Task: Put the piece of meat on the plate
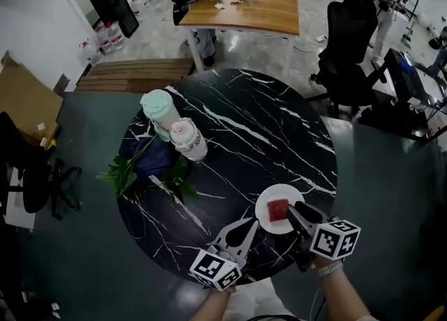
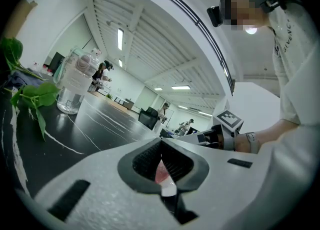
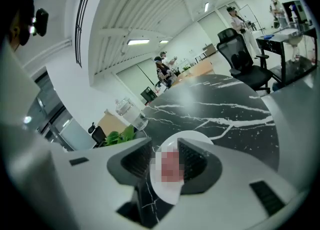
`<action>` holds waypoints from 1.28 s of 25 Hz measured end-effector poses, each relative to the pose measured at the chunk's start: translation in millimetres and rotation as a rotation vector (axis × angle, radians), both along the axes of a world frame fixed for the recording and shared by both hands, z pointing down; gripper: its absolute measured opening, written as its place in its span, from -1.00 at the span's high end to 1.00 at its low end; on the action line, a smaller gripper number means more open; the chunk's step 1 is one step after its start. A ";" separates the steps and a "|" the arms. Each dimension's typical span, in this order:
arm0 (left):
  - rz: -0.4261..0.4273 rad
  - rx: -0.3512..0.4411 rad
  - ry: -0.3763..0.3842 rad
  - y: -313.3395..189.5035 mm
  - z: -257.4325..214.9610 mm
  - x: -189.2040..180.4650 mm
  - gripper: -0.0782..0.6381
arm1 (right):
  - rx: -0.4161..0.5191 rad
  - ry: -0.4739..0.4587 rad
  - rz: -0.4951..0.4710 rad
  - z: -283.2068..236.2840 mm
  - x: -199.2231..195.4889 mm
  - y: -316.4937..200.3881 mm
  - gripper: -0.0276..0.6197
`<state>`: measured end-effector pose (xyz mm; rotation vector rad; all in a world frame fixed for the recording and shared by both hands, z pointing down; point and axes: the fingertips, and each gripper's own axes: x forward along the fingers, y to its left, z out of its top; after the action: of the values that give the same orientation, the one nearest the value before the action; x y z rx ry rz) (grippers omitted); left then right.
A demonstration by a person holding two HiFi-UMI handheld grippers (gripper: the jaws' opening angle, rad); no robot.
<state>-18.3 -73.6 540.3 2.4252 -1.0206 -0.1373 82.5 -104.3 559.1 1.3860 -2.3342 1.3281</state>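
Observation:
A red piece of meat (image 1: 278, 209) lies on a small white plate (image 1: 262, 203) near the front right edge of the round black marble table (image 1: 258, 131). My right gripper (image 1: 297, 213) is at the plate's right rim, jaws open. In the right gripper view the meat (image 3: 170, 166) lies on the plate (image 3: 194, 136) in the gap between the jaws, and the pads are clear of it. My left gripper (image 1: 252, 222) rests just left of the plate with its tips together, shut and empty. Past its closed tips in the left gripper view a strip of the meat (image 2: 161, 173) shows.
At the table's left stand a mint-lidded tumbler (image 1: 159, 112) and a clear pink-lidded bottle (image 1: 189, 139), beside green leaves (image 1: 124, 171) and a blue cloth (image 1: 154, 157). Behind the table are a black office chair (image 1: 348, 42) and a wooden table (image 1: 244, 7).

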 end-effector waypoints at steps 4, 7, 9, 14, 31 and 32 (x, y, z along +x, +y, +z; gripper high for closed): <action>-0.006 0.014 -0.002 4.7 -10.0 0.5 0.76 | 0.040 -0.037 -0.012 -17.1 -2.2 6.4 0.50; -0.001 0.030 -0.002 10.2 -19.1 2.2 0.76 | 0.081 -0.065 -0.045 -34.0 -7.2 16.5 0.50; -0.003 0.041 -0.004 13.9 -27.5 2.3 0.76 | 0.108 -0.057 -0.069 -44.5 -9.5 24.8 0.50; -0.011 0.072 -0.013 24.1 -50.9 1.1 0.76 | 0.155 -0.043 -0.132 -67.2 -16.1 47.2 0.58; 0.028 0.133 -0.045 47.0 -100.0 16.0 0.76 | 0.270 0.020 -0.280 -113.7 -36.5 99.7 0.88; 0.029 0.141 -0.046 45.3 -103.2 15.6 0.76 | 0.277 0.023 -0.279 -116.6 -36.5 98.6 0.88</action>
<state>-2.7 -28.3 437.1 2.5801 -1.0265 -0.1483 46.0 -5.7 442.6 1.0725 -2.6533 0.9376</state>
